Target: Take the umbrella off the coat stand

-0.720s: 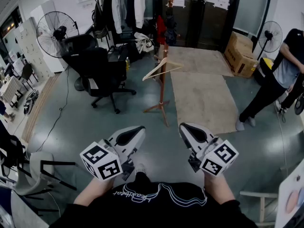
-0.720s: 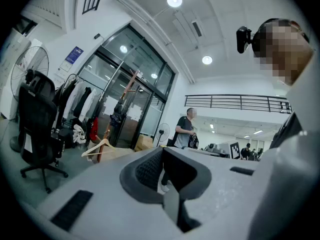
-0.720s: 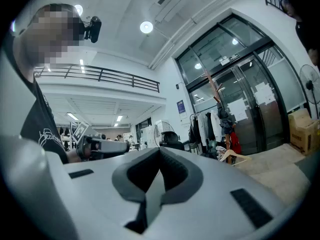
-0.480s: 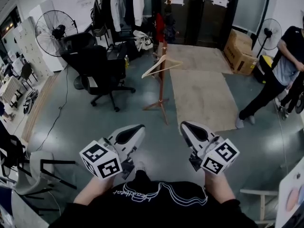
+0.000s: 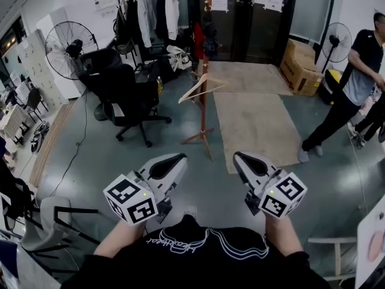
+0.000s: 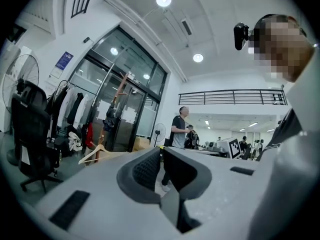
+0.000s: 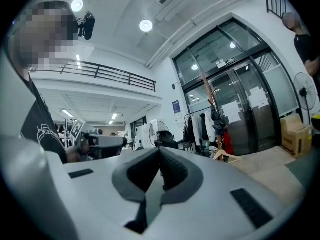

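Note:
A wooden coat stand (image 5: 204,104) rises from the floor some way ahead of me, with a wooden hanger (image 5: 202,87) on a lower peg. High on the pole hangs a dark folded umbrella (image 5: 209,36), next to something red (image 5: 198,40). The stand (image 6: 106,134) and the umbrella (image 6: 111,118) show small at the left of the left gripper view. In the right gripper view the umbrella (image 7: 216,117) is right of centre. My left gripper (image 5: 175,161) and right gripper (image 5: 242,159) are held level side by side, far short of the stand. Both are shut and hold nothing.
A black office chair (image 5: 129,98) and a clothes rack (image 5: 150,11) with coats stand left of the stand. A beige mat (image 5: 255,119) lies to its right. A person (image 5: 349,95) stands at the right near cardboard boxes (image 5: 298,68). Floor fans (image 5: 66,41) flank the room.
The coat stand and the room have slid slightly down and nearer in the head view. The person at the right has straightened up. Both grippers stay shut, side by side.

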Demonstrator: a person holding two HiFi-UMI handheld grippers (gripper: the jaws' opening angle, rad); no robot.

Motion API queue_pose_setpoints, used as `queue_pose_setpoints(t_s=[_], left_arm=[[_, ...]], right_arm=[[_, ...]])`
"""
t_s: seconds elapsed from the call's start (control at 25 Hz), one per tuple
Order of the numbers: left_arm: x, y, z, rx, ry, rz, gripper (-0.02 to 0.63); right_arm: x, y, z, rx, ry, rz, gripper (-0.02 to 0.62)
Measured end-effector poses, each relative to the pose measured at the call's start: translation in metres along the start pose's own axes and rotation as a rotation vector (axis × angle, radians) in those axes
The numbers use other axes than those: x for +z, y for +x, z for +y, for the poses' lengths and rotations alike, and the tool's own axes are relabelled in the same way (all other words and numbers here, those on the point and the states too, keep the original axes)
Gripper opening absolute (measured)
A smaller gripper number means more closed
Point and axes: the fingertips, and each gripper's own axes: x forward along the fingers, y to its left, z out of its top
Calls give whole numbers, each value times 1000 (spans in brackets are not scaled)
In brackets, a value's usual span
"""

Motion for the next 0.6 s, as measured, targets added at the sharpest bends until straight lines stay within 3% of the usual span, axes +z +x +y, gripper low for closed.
queue_pose_setpoints(t_s=[0.08,0.16,0.36,0.6], left_arm=[[3,-1,5,9,0,-10,19],[7,1,11,8,-5,-18,92],[8,15,23,3,9,-16,196],[3,43,46,8,42,-25,258]], right_arm=[[1,-3,0,-5,-7,-9,3],[4,-4,-1,-10,-12,-15,3],[3,-4,-17,-32,-17,-8,3],[-2,4,-46,-62,-19,18,3]])
